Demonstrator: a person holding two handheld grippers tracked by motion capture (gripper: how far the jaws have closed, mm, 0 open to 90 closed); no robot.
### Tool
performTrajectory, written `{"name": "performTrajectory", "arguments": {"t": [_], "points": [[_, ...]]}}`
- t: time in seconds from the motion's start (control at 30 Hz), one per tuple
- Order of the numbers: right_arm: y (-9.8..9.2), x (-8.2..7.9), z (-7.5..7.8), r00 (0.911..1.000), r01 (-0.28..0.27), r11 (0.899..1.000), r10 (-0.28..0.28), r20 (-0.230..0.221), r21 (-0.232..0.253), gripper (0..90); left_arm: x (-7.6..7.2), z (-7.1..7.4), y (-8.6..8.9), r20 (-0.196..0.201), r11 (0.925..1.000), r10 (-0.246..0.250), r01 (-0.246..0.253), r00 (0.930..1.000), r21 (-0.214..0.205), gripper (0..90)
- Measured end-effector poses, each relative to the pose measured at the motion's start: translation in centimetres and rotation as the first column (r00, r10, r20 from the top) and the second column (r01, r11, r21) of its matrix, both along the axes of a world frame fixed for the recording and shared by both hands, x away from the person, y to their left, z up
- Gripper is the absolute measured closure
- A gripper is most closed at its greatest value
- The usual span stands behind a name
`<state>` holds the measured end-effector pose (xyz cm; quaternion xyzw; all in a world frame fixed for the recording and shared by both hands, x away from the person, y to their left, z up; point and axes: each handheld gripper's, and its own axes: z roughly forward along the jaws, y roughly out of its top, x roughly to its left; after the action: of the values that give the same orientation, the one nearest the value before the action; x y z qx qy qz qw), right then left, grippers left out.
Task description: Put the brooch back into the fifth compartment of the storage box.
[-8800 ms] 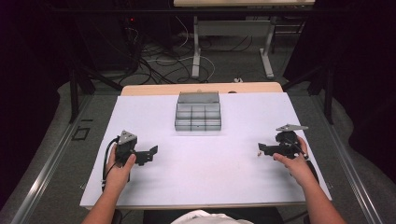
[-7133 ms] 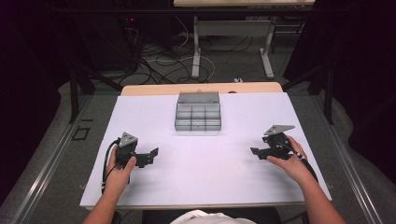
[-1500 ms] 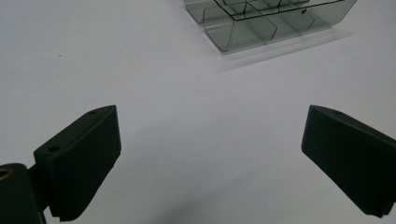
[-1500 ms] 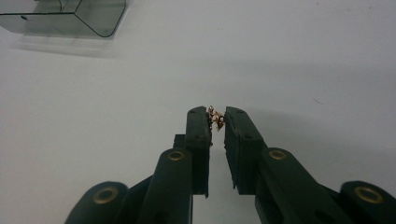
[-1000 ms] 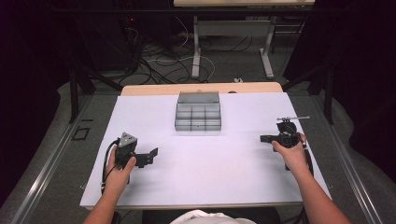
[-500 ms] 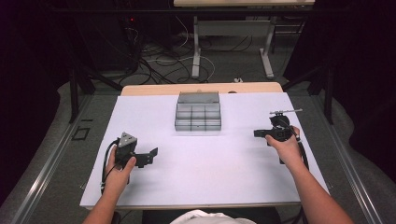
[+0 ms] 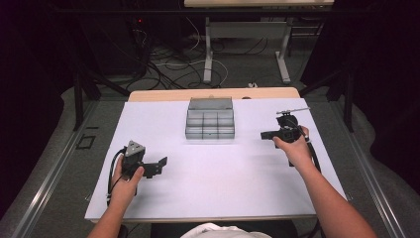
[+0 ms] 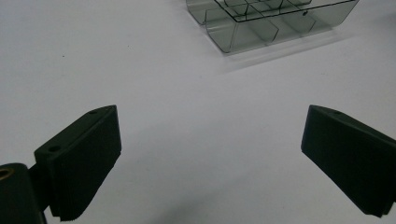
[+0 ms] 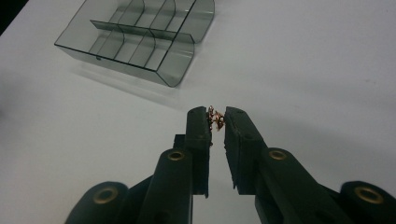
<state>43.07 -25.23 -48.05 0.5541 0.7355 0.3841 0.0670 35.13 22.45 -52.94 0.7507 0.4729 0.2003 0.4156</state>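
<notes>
Precision counts: your right tongs (image 9: 217,117) pinch a tiny reddish-gold item (image 9: 215,116) at their very tips, near the smoky divided organizer box (image 9: 140,37) on the white surface (image 7: 223,168). Carry it low over one compartment, I judge, and release gently. Your left tongs (image 8: 210,158) hover wide apart, empty. What the item is stays too small to tell.

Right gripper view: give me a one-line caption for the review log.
Right gripper pinches a small coppery, reddish item at its jaw tips above the white table, with the smoky clear compartment tray beyond.
</notes>
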Motion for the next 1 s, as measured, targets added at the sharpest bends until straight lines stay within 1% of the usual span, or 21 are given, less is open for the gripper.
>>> {"name": "performTrajectory", "arguments": {"t": [0.07,0.2,0.43,0.47,0.57,0.67,0.7,0.77,1.0], "points": [[0.3,0.2,0.2,1.0000,-0.004,1.000,0.004,-0.006,0.002,80.3,0.0,0.0,0.0,-0.007,1.0000,-0.003,0.003,1.0000,0.004,4.9],[1.0,0.6,0.7,0.9999,-0.015,1.000,0.015,0.005,-0.004,80.3,0.0,0.0,0.1,-0.007,1.0000,-0.004,0.004,1.0000,0.005,4.9],[2.3,1.5,1.3,0.9995,-0.032,0.999,0.033,0.004,-0.013,80.3,0.0,0.1,0.1,-0.006,1.0000,-0.003,0.003,1.0000,0.005,5.0],[2.4,1.7,1.3,0.9993,-0.037,0.999,0.037,0.002,-0.013,80.3,0.0,0.0,0.1,-0.010,1.0000,0.001,-0.001,0.9999,-0.003,5.0],[2.9,2.0,1.5,0.9991,-0.041,0.999,0.041,0.002,-0.016,80.3,0.0,0.0,0.1,-0.010,1.0000,0.001,-0.001,1.0000,-0.004,5.0],[3.4,2.4,1.8,0.9988,-0.048,0.999,0.048,0.006,-0.014,80.3,0.0,0.0,0.1,-0.010,1.0000,0.000,0.000,1.0000,-0.003,5.0],[3.5,2.5,1.9,0.9987,-0.050,0.999,0.050,0.010,-0.013,80.3,0.0,0.0,0.1,-0.007,1.0000,-0.003,0.003,1.0000,0.005,5.0],[3.9,2.7,2.1,0.9984,-0.056,0.998,0.057,0.008,-0.016,80.3,0.0,0.0,0.0,-0.005,1.0000,0.003,-0.003,1.0000,-0.005,5.0],[4.9,3.4,2.3,0.9977,-0.067,0.997,0.068,0.011,-0.026,80.3,0.0,0.0,0.1,-0.002,1.0000,0.005,-0.005,1.0000,-0.007,5.0]]}}
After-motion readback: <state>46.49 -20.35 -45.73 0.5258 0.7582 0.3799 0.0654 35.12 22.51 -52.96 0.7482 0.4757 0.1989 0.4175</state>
